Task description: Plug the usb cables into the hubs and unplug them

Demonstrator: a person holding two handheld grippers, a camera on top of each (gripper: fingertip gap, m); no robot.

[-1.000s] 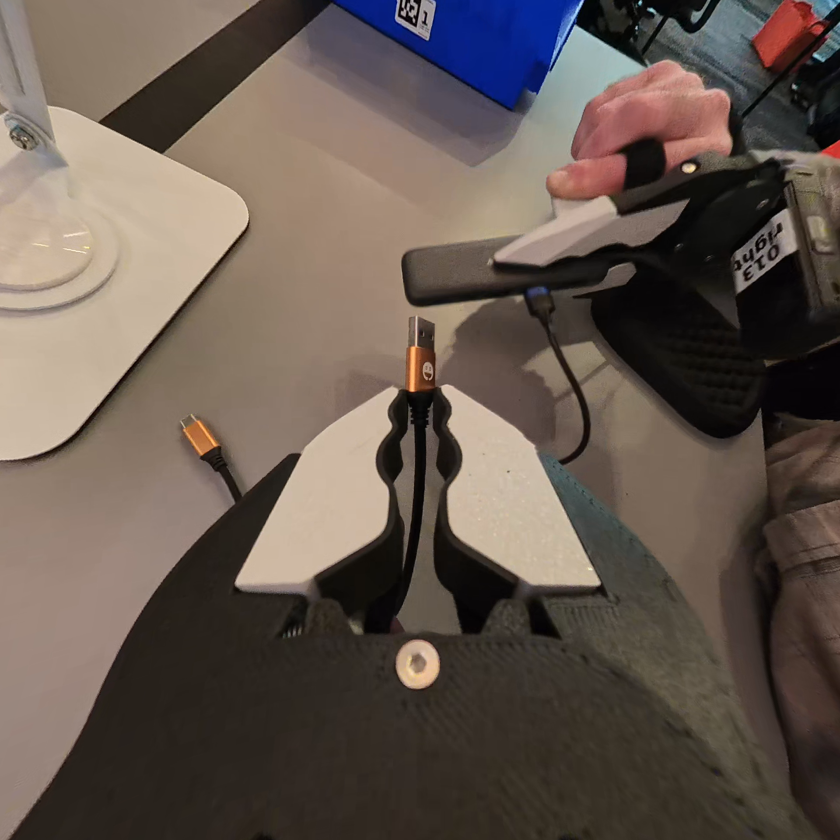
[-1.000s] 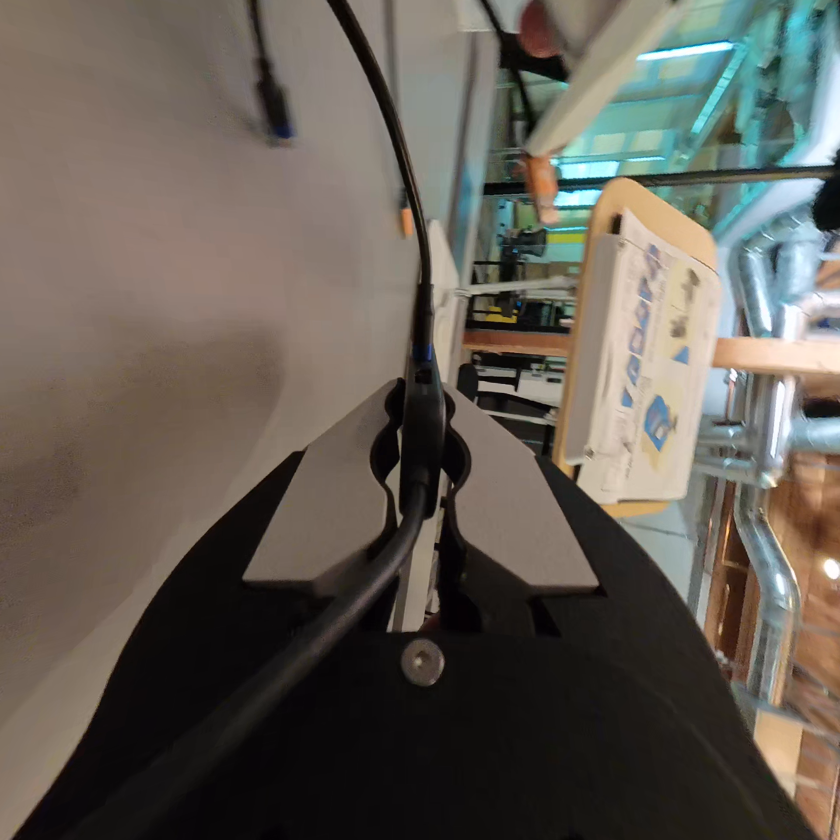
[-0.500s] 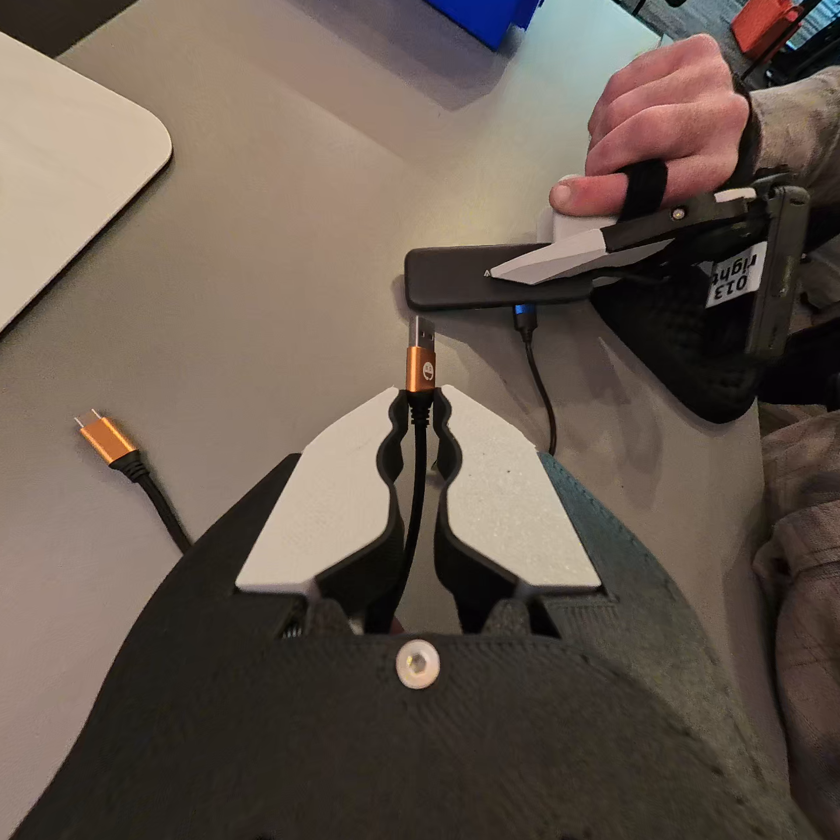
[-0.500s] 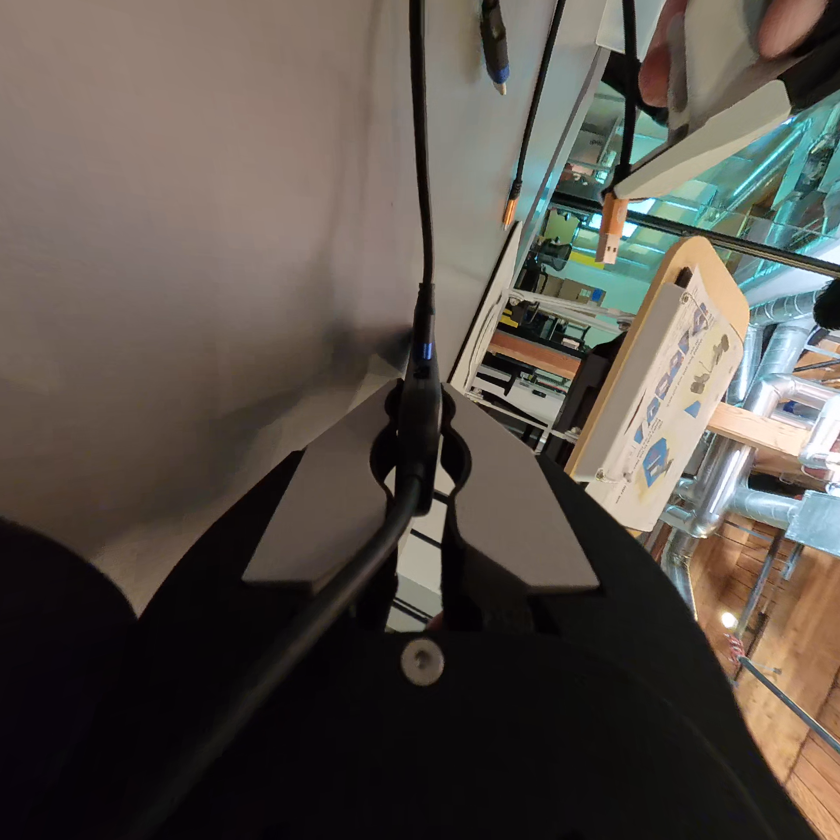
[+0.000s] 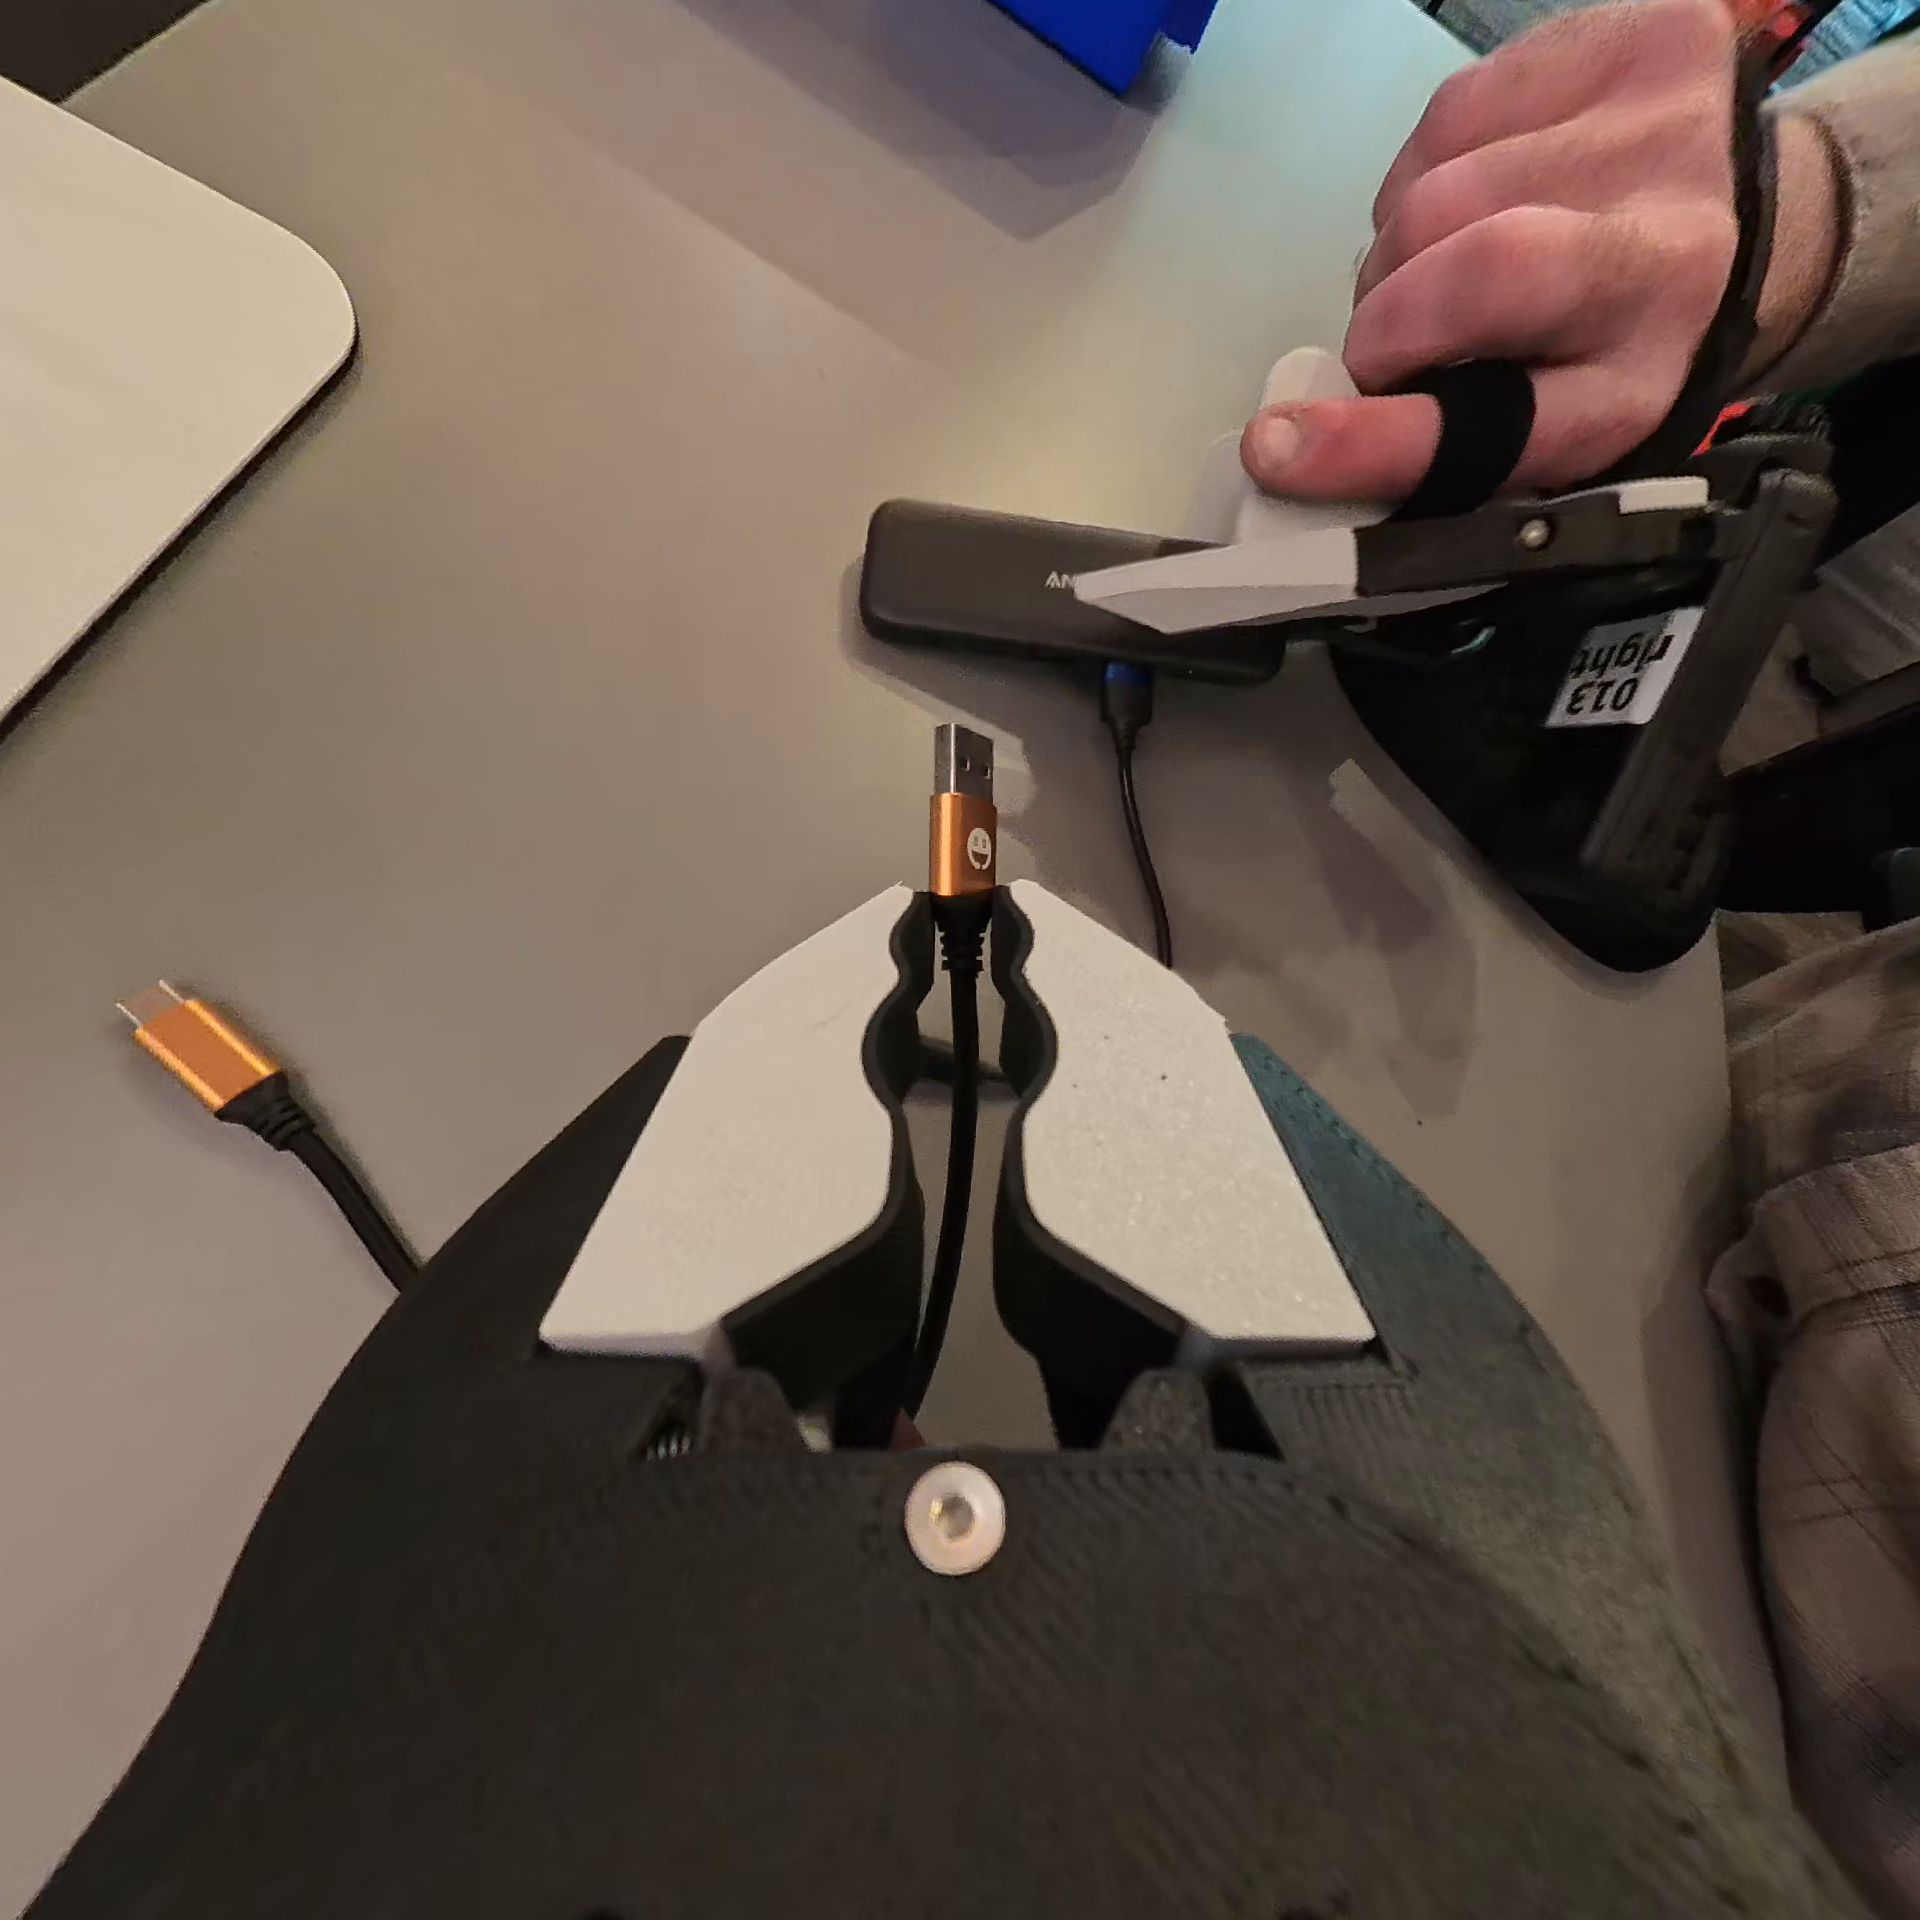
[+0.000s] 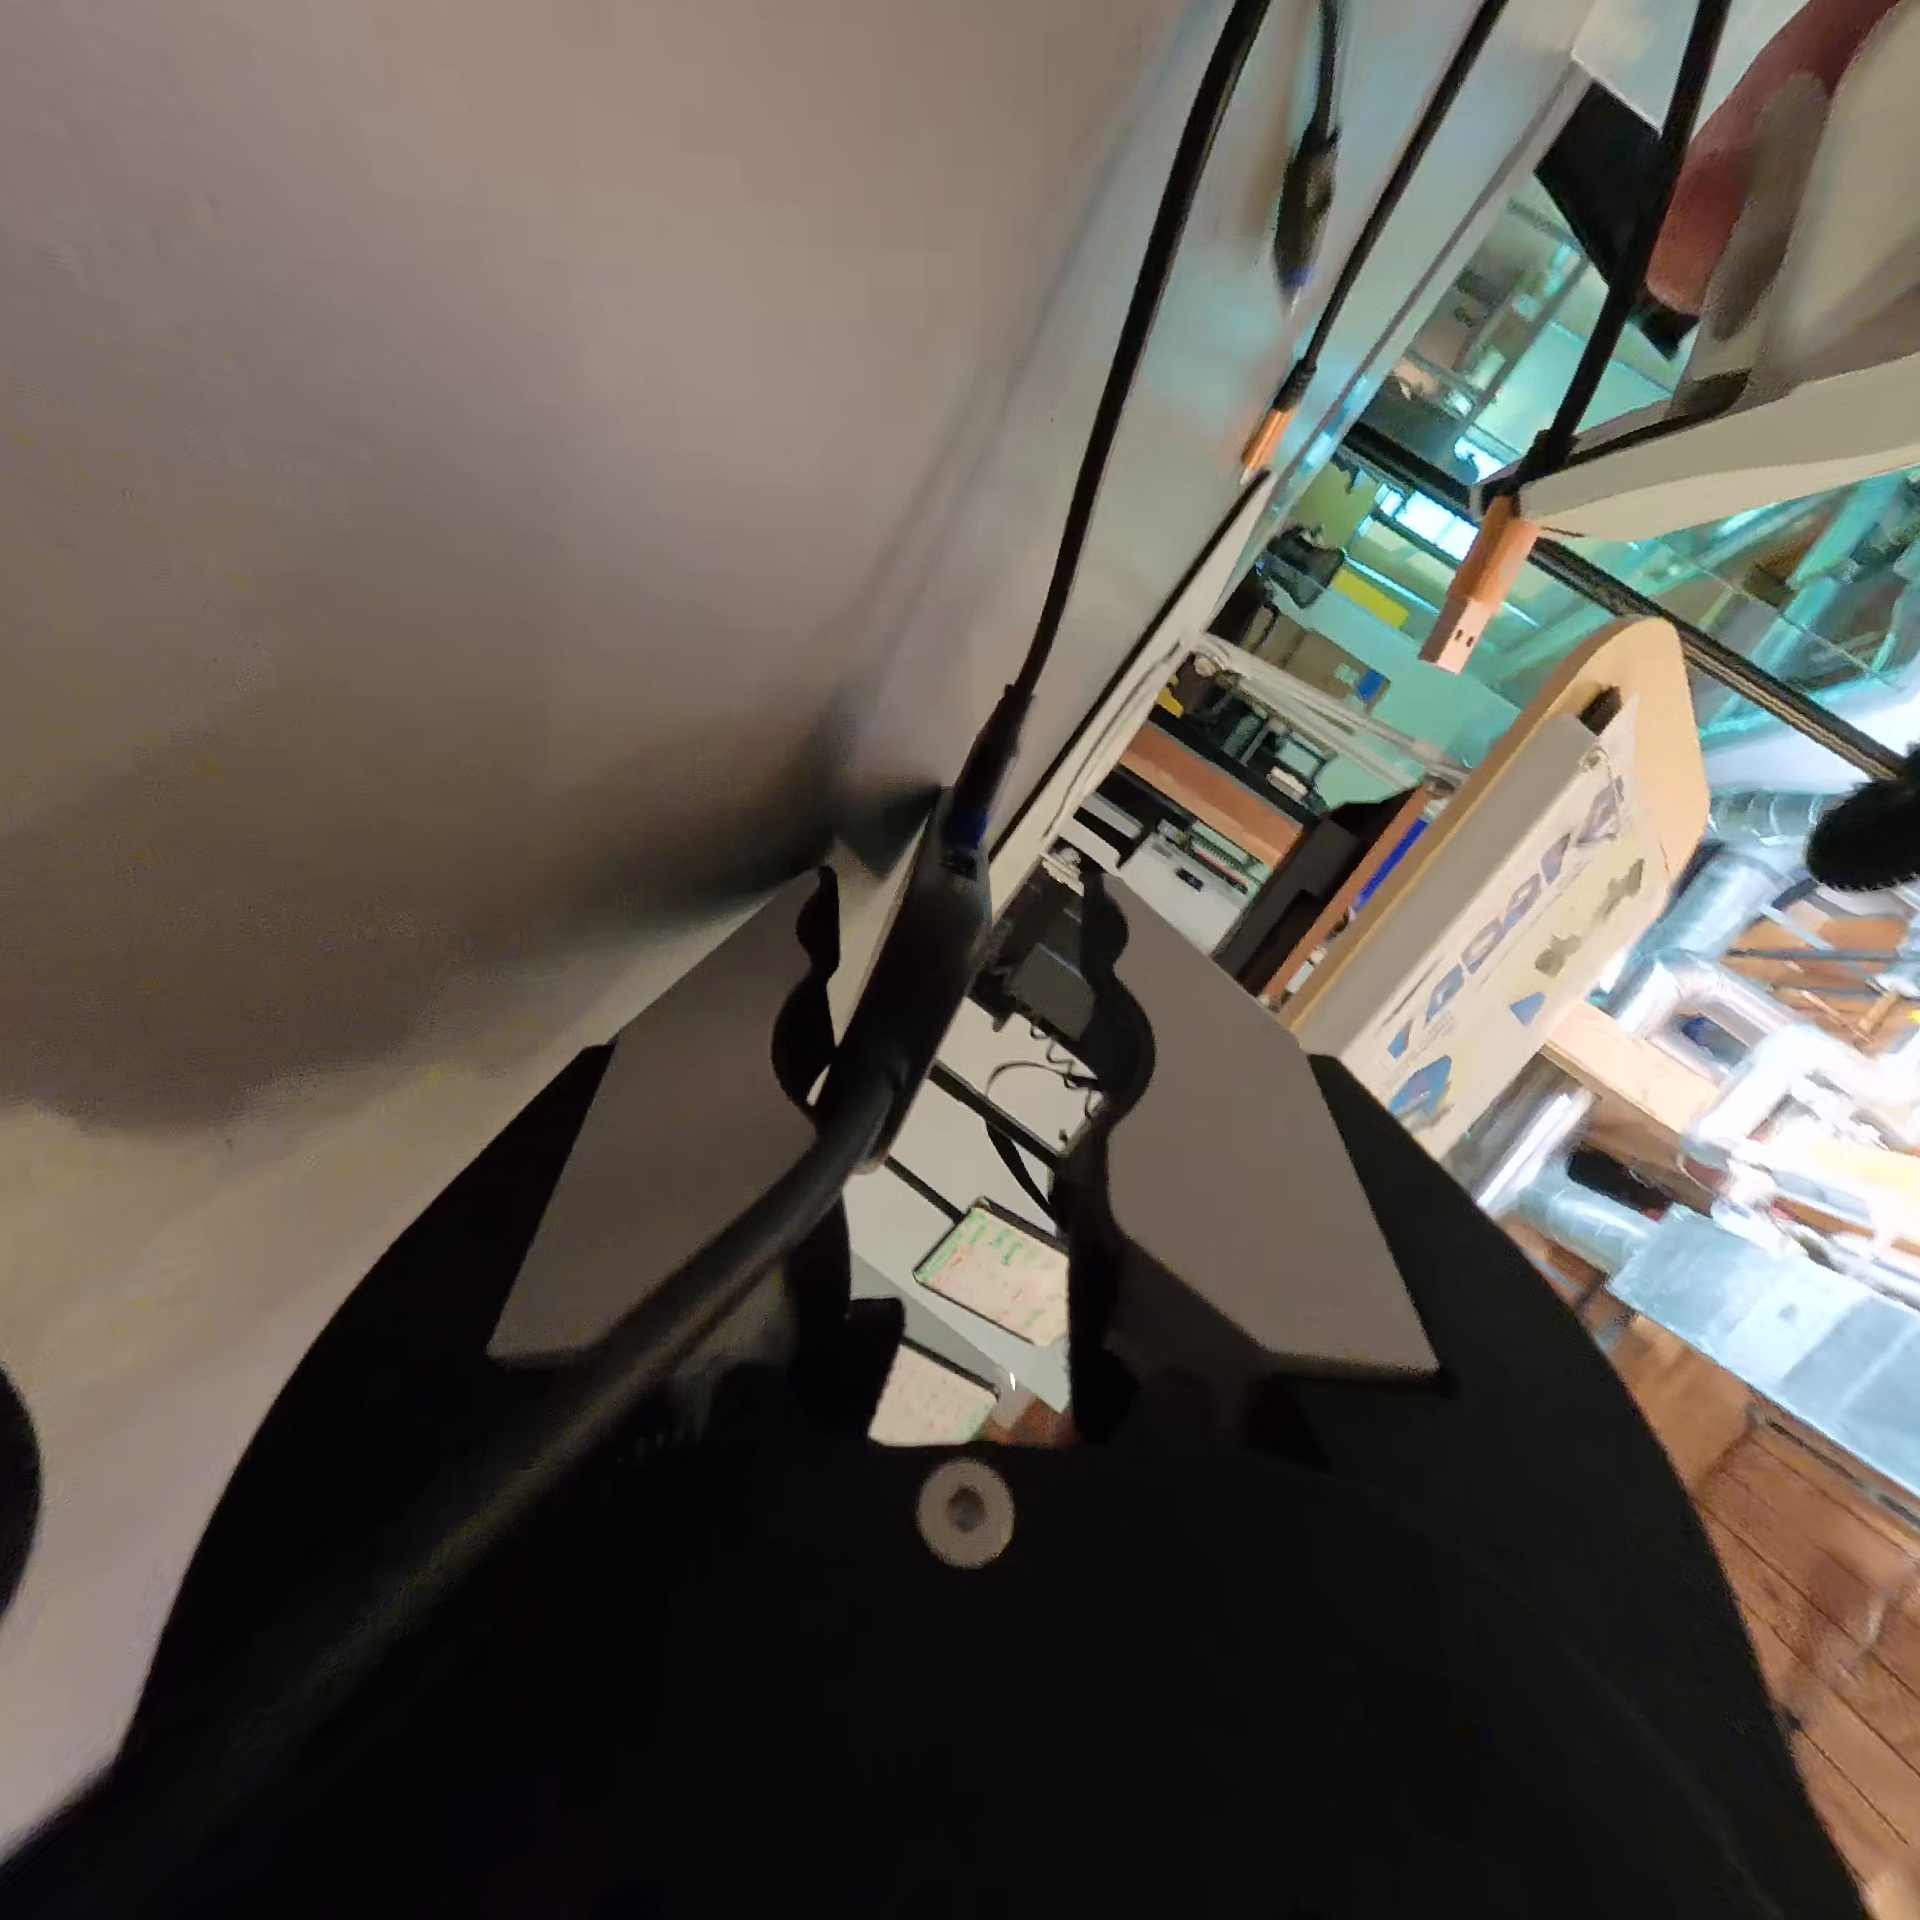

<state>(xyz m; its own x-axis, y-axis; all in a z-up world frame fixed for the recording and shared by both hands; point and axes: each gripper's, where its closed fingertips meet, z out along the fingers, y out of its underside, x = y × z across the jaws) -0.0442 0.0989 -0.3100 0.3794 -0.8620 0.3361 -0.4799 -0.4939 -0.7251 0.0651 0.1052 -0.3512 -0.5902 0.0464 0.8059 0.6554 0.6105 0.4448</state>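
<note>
Soft indoor light, left view pretty sharp; the flat grey matte tabletop point(image 5: 644, 540) has mild shadows toward 3 o'clock. Right view's motion-blurred, edges warped.

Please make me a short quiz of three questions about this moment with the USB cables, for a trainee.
1. True or false: the orange USB-A plug, held by the left tongs, is already inside the black hub.
2. Where is the orange USB-C plug? A: lying loose on the table. B: plugged into the hub. C: hanging over the edge.
3. Fill in: in the right wrist view, the right tongs stand ____ (open or shut).

Key: 1 false, it stops short of the hub; 2 A; 3 open.
</note>
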